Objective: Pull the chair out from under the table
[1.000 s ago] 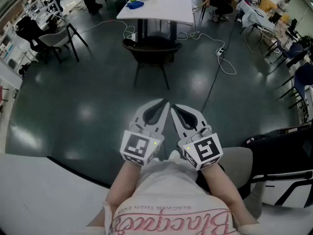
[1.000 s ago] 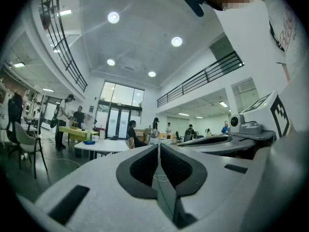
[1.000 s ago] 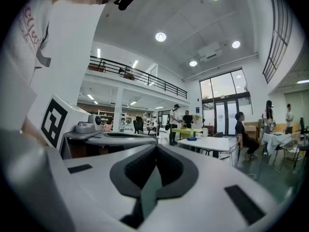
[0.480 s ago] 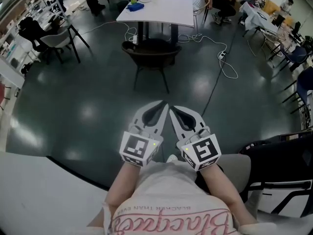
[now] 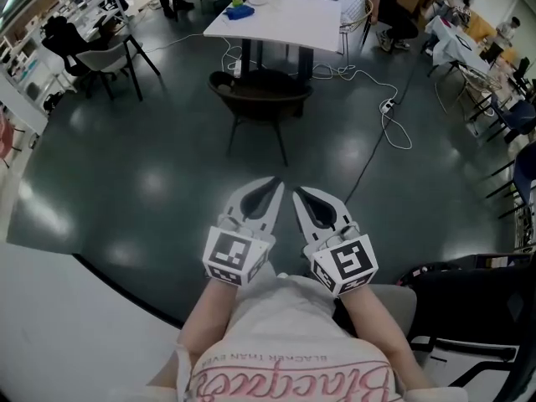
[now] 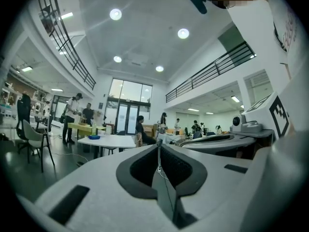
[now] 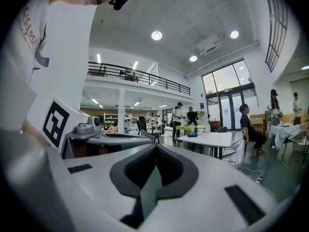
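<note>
A dark chair point(image 5: 260, 90) stands half tucked under a white table point(image 5: 280, 15) at the top of the head view, its back towards me. My left gripper point(image 5: 275, 181) and right gripper point(image 5: 297, 193) are held side by side in front of my body, pointing level at the chair, well short of it across bare floor. Both are shut with nothing between the jaws. In the left gripper view the left gripper point(image 6: 158, 141) points past the table point(image 6: 108, 140). In the right gripper view the right gripper point(image 7: 155, 146) has the table point(image 7: 212, 139) ahead to its right.
A white cable point(image 5: 381, 107) runs over the dark floor right of the chair. Another chair point(image 5: 105, 57) stands at the far left, a black office chair point(image 5: 477, 308) close on my right, a white tabletop point(image 5: 67, 333) at lower left. People stand around distant desks.
Both grippers have moved forward together towards the chair and table, which now sit slightly nearer in the head view. The jaws have stayed shut.
</note>
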Tool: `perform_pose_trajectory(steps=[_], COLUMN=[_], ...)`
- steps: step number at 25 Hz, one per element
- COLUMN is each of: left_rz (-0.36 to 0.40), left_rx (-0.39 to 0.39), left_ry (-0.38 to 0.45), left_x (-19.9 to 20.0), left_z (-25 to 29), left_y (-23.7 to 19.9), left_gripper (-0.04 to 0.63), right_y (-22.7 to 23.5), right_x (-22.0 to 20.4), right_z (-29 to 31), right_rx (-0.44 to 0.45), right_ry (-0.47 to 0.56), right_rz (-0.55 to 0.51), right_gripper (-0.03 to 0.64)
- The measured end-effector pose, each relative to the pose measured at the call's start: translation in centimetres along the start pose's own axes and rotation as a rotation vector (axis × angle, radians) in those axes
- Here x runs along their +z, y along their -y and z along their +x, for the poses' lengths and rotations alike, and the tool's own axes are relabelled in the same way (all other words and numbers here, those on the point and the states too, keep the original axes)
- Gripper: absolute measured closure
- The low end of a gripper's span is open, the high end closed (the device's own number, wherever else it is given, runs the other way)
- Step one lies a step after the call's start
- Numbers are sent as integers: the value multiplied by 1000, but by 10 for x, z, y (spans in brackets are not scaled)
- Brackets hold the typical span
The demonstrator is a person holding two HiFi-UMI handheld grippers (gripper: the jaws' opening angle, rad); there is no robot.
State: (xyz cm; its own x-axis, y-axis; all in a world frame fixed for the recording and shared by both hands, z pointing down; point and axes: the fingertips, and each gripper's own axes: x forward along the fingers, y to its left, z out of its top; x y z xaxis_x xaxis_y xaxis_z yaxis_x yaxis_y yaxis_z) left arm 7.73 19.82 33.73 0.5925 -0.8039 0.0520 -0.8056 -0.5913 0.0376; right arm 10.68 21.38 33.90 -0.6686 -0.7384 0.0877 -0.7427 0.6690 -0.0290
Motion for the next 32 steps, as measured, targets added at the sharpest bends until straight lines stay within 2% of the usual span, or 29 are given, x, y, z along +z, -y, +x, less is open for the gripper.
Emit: perform_pose_trajectory(steps=[8,16,21,24,27,32], left_rz=[14,-1,-6,17,31,13], left_rx=[-4,-1,4,-4,-16,-23], left_ry=[-44,-83,-97,-111,-126,-147], left_x=[-1,-12,-12,-10,-11,-12], left_z=[47,101,135,162,185,225], left_y=[-5,-52,-107,-147,-192,-279], left_gripper=[578,577,577,577,577,577], right_y=[46,95,116,133,145,175], right_x=[-10,-20,-16,-16,-16,-15], right_z=[9,60,118,164,215,306], right_rx=[-13,-33,-31,-38,-38,-56], right_ry=[-23,-51,-62,-75,-88,-109], right_rz=[55,93,96,107,115,157], right_gripper=[615,615,615,615,615,615])
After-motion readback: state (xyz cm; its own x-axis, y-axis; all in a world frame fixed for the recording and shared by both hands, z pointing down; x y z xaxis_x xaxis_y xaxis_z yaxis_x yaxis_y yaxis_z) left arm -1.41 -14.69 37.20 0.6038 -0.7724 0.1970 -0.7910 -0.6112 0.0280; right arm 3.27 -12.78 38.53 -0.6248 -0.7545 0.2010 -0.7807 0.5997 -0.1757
